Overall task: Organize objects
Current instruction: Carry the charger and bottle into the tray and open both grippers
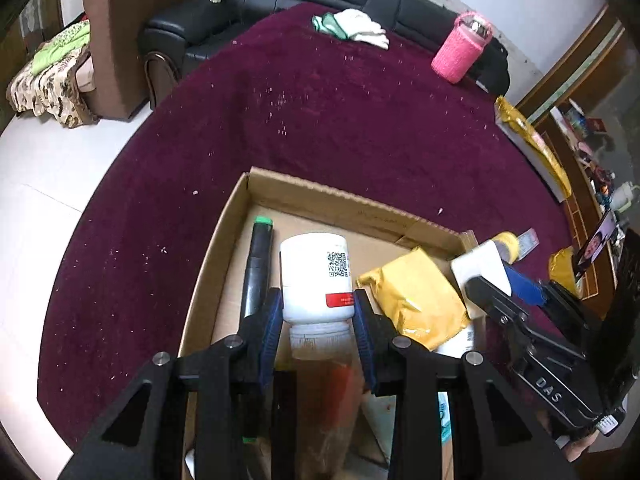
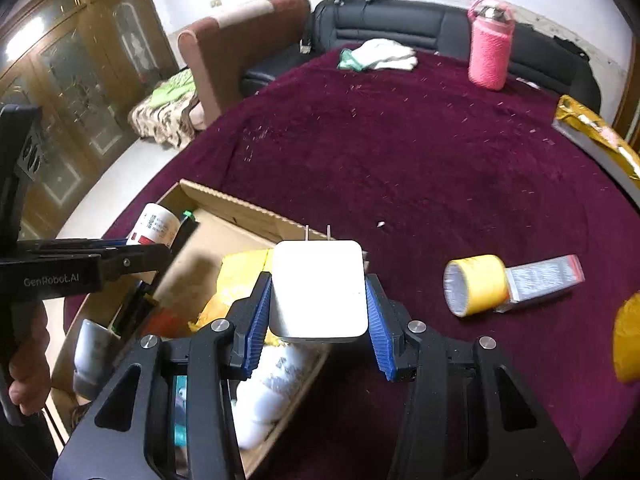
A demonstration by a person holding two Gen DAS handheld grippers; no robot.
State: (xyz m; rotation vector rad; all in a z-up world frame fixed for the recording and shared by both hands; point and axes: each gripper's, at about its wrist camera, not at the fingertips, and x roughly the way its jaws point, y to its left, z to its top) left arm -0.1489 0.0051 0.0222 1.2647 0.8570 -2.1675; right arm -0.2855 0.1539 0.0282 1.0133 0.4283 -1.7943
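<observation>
My left gripper [image 1: 318, 312] is shut on a white pill bottle [image 1: 316, 278], held over the open cardboard box [image 1: 224, 240]. The box holds a black marker with a green cap [image 1: 258, 264] and a yellow packet [image 1: 416, 300]. My right gripper [image 2: 316, 308] is shut on a white plug-in charger [image 2: 318, 290], its prongs pointing away, above the box's right edge [image 2: 240, 204]. The left gripper with the bottle [image 2: 154, 226] also shows in the right wrist view. The right gripper with the charger [image 1: 478, 268] shows at the right of the left wrist view.
On the maroon tablecloth [image 2: 420, 152] lie a yellow tape roll [image 2: 476, 284], a silver packet [image 2: 544, 280], a pink-sleeved bottle [image 2: 490, 46], white gloves [image 2: 380, 56] and a gold package [image 2: 600, 140]. A black sofa [image 2: 400, 20] stands behind.
</observation>
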